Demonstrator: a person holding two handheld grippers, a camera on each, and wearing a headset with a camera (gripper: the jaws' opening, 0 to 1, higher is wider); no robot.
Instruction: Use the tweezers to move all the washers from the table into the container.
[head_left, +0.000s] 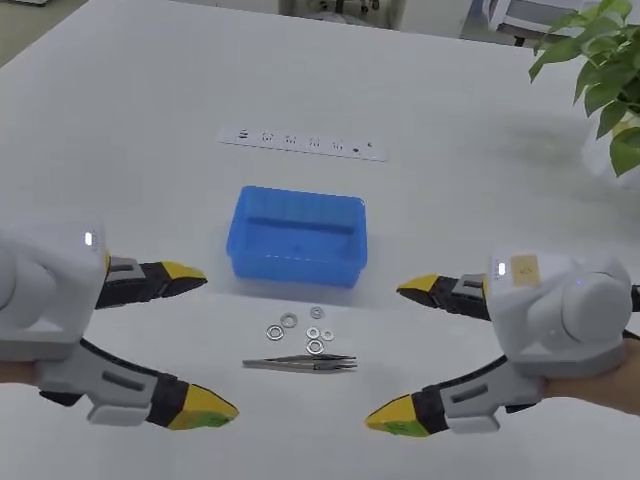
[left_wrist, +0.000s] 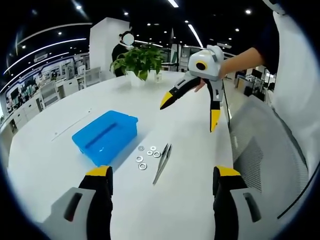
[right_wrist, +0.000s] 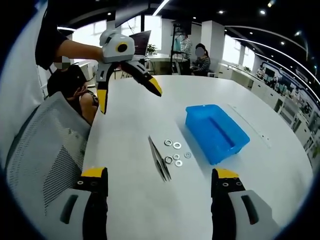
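Observation:
Several small metal washers (head_left: 289, 321) lie loose on the white table (head_left: 150, 120), just in front of an empty blue container (head_left: 296, 235). Thin metal tweezers (head_left: 300, 364) rest flat on the table on the near side of the washers. My left gripper (head_left: 205, 345) hovers open to the left of them, and my right gripper (head_left: 392, 355) hovers open to the right; both are empty and face each other. The left gripper view has the washers (left_wrist: 142, 166), tweezers (left_wrist: 162, 162), container (left_wrist: 106, 135) and right gripper (left_wrist: 190, 114). The right gripper view has the washers (right_wrist: 169, 160), tweezers (right_wrist: 159, 164), container (right_wrist: 216, 131) and left gripper (right_wrist: 129, 99).
A white strip with small markings (head_left: 302, 143) lies beyond the container. A potted plant (head_left: 600, 70) stands at the table's far right. A mesh chair (right_wrist: 45, 150) sits at the near table edge. People sit at a distant desk (right_wrist: 192, 50).

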